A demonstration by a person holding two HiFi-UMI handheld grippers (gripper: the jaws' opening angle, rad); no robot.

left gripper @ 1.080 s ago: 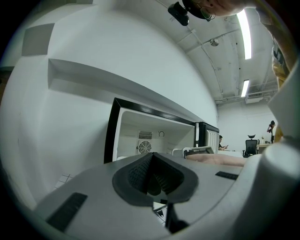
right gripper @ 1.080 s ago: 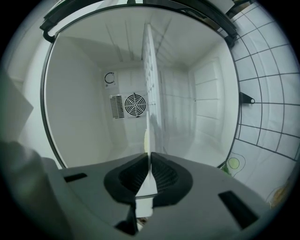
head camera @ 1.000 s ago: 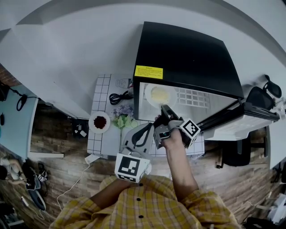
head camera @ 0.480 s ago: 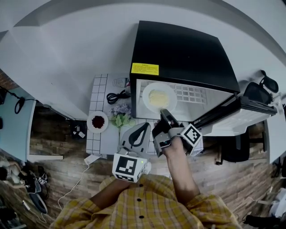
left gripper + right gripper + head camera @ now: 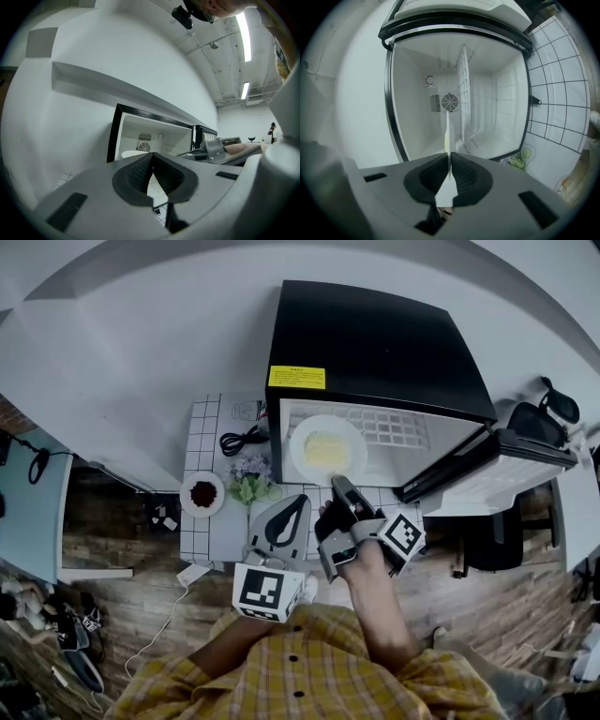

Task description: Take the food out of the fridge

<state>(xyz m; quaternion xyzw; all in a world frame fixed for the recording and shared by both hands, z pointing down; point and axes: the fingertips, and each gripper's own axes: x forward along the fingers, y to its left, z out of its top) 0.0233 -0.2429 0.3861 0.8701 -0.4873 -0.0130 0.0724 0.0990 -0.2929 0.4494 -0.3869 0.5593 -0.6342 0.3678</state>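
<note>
A white plate [image 5: 327, 448] with pale yellow food sits at the mouth of the open black fridge [image 5: 375, 343], half out over its front edge. My right gripper [image 5: 338, 487] is shut on the plate's near rim. In the right gripper view the plate [image 5: 447, 133] shows edge-on, pinched between the pads of the right gripper [image 5: 449, 158], with the bare white fridge interior [image 5: 483, 117] behind it. My left gripper [image 5: 284, 521] hangs just left of the right one, shut and holding nothing. In the left gripper view its left gripper [image 5: 153, 158] points level at the fridge [image 5: 154, 136].
The fridge door [image 5: 497, 474] stands swung open to the right. On the white tiled table [image 5: 211, 531] left of the fridge are a small dish of dark red food [image 5: 202, 494], a bunch of flowers [image 5: 249, 476] and a coiled black cable [image 5: 242, 440].
The right gripper has drawn back toward me with the plate, which has slid further out of the fridge. The left gripper has stayed where it was.
</note>
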